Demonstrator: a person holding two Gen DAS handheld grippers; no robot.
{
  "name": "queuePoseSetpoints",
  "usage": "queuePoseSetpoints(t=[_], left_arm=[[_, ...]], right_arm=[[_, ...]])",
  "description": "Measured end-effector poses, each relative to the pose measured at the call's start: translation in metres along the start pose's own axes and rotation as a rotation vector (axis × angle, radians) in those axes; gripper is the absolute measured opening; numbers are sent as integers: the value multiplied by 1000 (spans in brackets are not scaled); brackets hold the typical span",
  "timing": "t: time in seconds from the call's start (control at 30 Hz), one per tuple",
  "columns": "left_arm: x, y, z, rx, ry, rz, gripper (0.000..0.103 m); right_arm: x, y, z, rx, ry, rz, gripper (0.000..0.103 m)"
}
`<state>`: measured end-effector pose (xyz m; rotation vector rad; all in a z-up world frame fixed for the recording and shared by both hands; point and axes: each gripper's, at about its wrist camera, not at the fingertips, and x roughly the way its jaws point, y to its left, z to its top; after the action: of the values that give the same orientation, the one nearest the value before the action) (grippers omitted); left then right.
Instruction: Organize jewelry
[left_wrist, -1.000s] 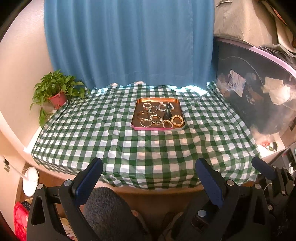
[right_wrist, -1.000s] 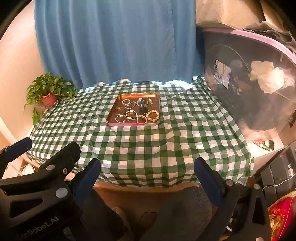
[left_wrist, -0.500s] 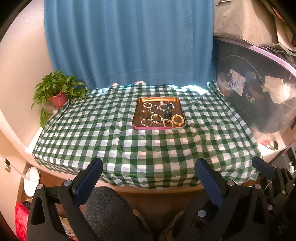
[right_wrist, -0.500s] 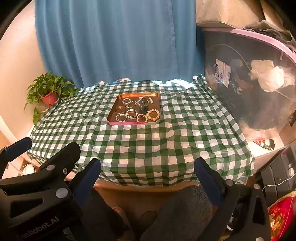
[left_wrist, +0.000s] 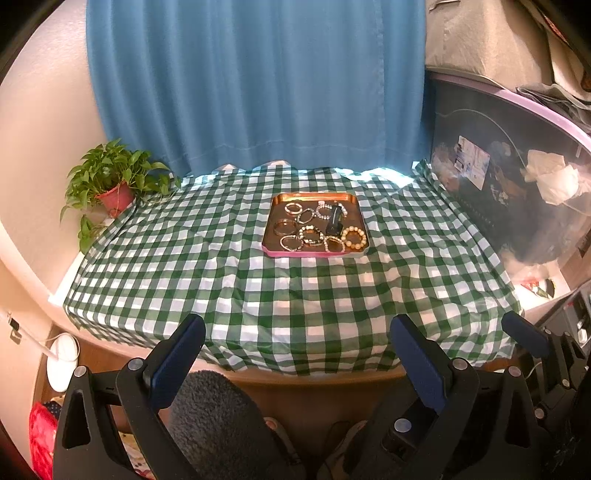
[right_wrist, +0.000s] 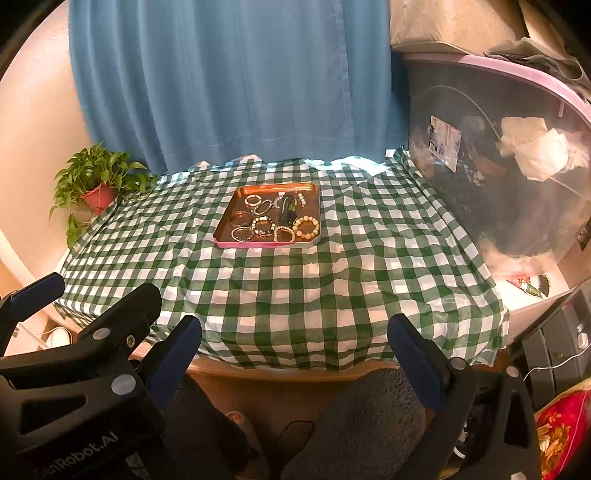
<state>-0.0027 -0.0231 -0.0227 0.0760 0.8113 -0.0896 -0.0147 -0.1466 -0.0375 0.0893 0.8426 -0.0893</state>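
A copper tray with a pink rim (left_wrist: 312, 253) (right_wrist: 266, 244) sits at the middle of the green-checked table. It holds several bracelets, among them a large cream bead bracelet (left_wrist: 354, 237) (right_wrist: 306, 226) at its front right, and a black band (left_wrist: 334, 219) (right_wrist: 287, 210). My left gripper (left_wrist: 295, 360) is open and empty, held low in front of the table's near edge. My right gripper (right_wrist: 293, 354) is also open and empty, beside it on the right. The left gripper's body shows at the lower left of the right wrist view (right_wrist: 74, 387).
A potted green plant (left_wrist: 112, 184) (right_wrist: 96, 184) stands at the table's far left corner. A blue curtain (left_wrist: 258, 85) hangs behind. A large clear bin with a pink lid (left_wrist: 517, 184) (right_wrist: 498, 177) flanks the right side. The tablecloth (left_wrist: 295, 295) drapes over the near edge.
Both grippers have drifted slightly; the tray sits a little nearer and lower in both views. Nothing was grasped or released.
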Motion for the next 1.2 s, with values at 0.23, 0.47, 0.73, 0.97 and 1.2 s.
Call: queuePoseSetpoints(t=[0.23, 0.47, 0.73, 0.97, 1.2], left_arm=[[0, -2, -3, 4, 4, 1, 100], [0, -1, -2, 4, 4, 1, 100], [1, 0, -2, 5, 5, 0, 100], [1, 1, -1, 7, 6, 0, 100], [1, 3, -4, 10, 10, 2, 100]], right_arm=[[1, 0, 0, 4, 4, 2, 100], [1, 0, 0, 2, 3, 3, 100], [1, 0, 1, 3, 3, 4, 100], [0, 0, 1, 3, 3, 5, 100], [0, 1, 1, 4, 7, 6, 100]])
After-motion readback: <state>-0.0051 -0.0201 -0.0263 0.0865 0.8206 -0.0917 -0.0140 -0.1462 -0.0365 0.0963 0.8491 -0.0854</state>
